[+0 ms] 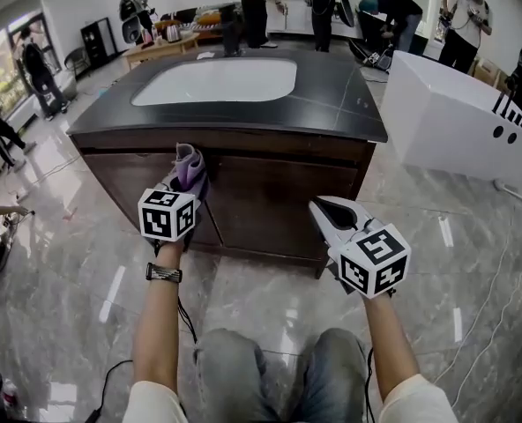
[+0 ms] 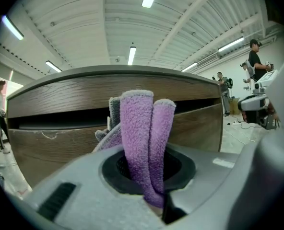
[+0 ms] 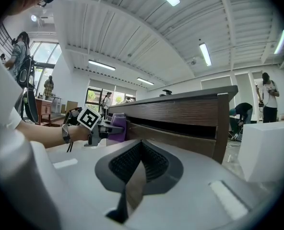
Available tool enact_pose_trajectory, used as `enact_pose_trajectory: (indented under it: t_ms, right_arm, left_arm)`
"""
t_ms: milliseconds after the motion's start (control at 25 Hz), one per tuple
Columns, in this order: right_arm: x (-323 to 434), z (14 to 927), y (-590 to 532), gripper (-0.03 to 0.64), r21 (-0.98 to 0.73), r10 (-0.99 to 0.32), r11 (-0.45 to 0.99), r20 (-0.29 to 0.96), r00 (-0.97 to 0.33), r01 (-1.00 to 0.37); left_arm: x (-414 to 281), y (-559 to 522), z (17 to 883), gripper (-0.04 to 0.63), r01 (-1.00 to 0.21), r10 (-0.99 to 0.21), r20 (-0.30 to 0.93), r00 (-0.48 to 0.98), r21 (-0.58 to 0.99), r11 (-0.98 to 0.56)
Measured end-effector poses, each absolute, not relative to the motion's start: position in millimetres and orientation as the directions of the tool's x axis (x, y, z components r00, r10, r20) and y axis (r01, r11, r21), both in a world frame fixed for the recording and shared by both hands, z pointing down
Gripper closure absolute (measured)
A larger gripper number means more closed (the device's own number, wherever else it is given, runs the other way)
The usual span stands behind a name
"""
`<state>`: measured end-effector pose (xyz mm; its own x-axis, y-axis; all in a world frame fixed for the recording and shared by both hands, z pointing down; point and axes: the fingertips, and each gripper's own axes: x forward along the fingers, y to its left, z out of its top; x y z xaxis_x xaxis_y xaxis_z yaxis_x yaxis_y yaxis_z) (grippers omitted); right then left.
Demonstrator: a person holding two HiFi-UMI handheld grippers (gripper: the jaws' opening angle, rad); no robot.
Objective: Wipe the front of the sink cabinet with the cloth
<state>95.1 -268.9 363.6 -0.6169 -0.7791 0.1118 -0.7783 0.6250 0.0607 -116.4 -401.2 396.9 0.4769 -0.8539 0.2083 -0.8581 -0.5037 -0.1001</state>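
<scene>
The sink cabinet is dark brown wood under a black top with a white basin. My left gripper is shut on a folded purple cloth, held up close to the cabinet's upper front at its left half. In the left gripper view the cloth sticks up out of the jaws in front of the wood panel. My right gripper is shut with nothing in it, a little short of the cabinet's right half. The right gripper view shows its jaws closed, with the cloth off to the left.
A white angled tub stands on the floor right of the cabinet. Several people work at tables along the back wall, and another person stands at the left. Cables trail over the glossy marble floor.
</scene>
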Motion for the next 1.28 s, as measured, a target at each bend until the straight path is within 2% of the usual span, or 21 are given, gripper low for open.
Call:
enact_pose_trajectory:
  t_ms: [480, 1000, 1280]
  right_arm:
    - [152.3, 357.4, -238.0, 0.611, 0.053, -0.829, 0.557, 0.105, -0.550, -0.829]
    - [226.1, 365.6, -212.4, 0.611, 0.067, -0.885, 0.456, 0.142, -0.444, -0.888]
    - [254.9, 371.2, -206.4, 0.611, 0.057, -0.908, 0.406, 0.142, -0.395, -0.912]
  left_arm:
    - [-17.9, -372.7, 394.2, 0.545, -0.781, -0.780, 0.239, 0.578, -0.116, -0.614]
    - [126.4, -331.8, 392.9, 0.545, -0.626, -0.631, 0.206, 0.748, -0.094, -0.774]
    - [171.9, -321.8, 391.5, 0.545, -0.595, -0.609, 0.164, 0.776, -0.130, -0.793]
